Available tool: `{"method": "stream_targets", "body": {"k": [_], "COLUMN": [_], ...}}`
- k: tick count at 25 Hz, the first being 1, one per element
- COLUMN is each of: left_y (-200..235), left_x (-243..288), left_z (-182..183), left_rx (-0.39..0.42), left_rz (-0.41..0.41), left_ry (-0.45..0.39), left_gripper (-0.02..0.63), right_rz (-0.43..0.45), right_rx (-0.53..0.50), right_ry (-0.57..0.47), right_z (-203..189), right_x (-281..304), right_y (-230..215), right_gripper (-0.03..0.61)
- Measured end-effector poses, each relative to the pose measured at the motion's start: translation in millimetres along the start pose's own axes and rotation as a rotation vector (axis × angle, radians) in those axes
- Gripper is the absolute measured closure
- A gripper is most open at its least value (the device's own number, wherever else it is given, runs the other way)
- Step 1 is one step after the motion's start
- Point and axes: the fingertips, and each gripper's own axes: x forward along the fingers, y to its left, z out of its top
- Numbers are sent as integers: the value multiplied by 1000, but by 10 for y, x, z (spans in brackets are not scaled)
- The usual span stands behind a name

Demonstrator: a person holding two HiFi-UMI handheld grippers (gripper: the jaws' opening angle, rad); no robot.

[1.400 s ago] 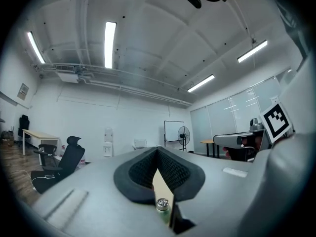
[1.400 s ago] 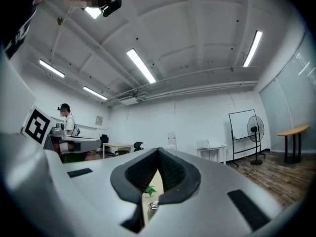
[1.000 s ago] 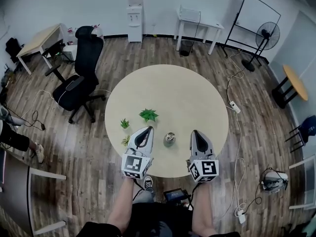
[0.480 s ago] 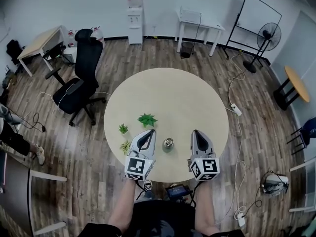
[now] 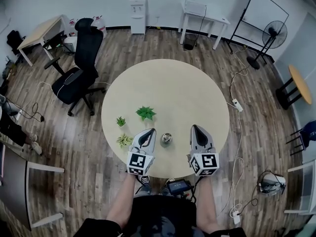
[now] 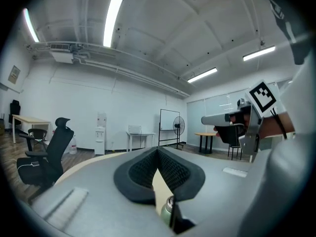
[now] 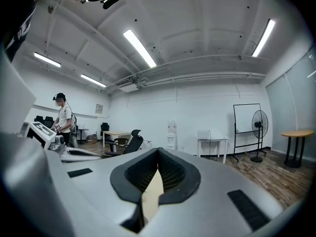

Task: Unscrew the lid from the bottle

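- Head view: we find the bottle (image 5: 167,138) upright on the round table (image 5: 163,83), close to its near edge. It stands between the two grippers, closer to the left one.
- We note the left gripper (image 5: 149,131) just left of the bottle and apart from it, jaws pressed together on nothing.
- We note the right gripper (image 5: 195,129) further off to the right, jaws likewise together and empty.
- Left gripper view: the lid (image 6: 171,200) shows low under the closed pads, not between them.
- Three small plants (image 5: 146,113) stand left of and beyond the bottle, near the left gripper's path.
- Handling, in our judgement:
  - The bottle looks small, metallic and rigid, so probably light and smooth-sided. It may spin or topple under a one-sided push.
  - We would hold the body low down with one gripper and take the lid across its sides with the other.
  - A firm squeeze should do no harm, since nothing about it appears fragile.
- Both grippers must open before any hold is possible, and we judge the unscrewing not yet begun.
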Motion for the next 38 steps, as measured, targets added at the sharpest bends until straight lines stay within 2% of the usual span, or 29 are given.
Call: {"method": "stream_targets", "body": {"k": [3, 4, 5, 7, 9, 12, 14, 17, 20, 28, 31, 36, 37, 38], "left_y": [-54, -89, -127, -184, -225, -291, -337, -414, -490, -537, -536, -678, -691, -689], "left_x": [20, 29, 41, 63, 72, 90, 122, 168, 230, 572, 693, 885, 917, 944], "left_z": [-332, -424, -505, -643, -763, -920, -1077, -1424, -1766, -2463, -2554, -2598, -2593, -2584], "left_rx": [-45, -65, -78, -82, -80, -75, -49, 2, 21, 1, -12, 10, 13, 16], "left_rz": [-21, -43, -64, -90, -111, -153, -182, -217, -237, -239, -225, -253, -252, -246], "left_ry": [42, 52, 62, 82, 101, 134, 175, 262, 316, 359, 350, 333, 327, 323], "left_gripper": [603, 493, 415, 385, 315, 268, 233, 219, 212, 172, 163, 167, 172, 208], "right_rz": [8, 10, 13, 24, 50, 83, 89, 84, 82, 78, 83, 104, 108, 113], "right_rx": [5, 9, 14, 24, 30, 32, 28, 17, 22, 16, 13, -8, -9, -11], "right_ry": [17, 20, 22, 29, 45, 71, 88, 98, 99, 120, 134, 168, 173, 178], "right_z": [-79, -100, -119, -167, -245, -366, -429, -463, -468, -511, -538, -625, -643, -658], "right_x": [32, 46, 61, 100, 141, 186, 220, 259, 292, 393, 433, 468, 473, 480], "right_y": [4, 1, -7, -19, -2, 36, 47, 52, 58, 55, 53, 98, 108, 118], "right_gripper": [574, 574, 574, 570, 521, 470, 465, 490, 509, 546, 552, 552, 552, 554]}}
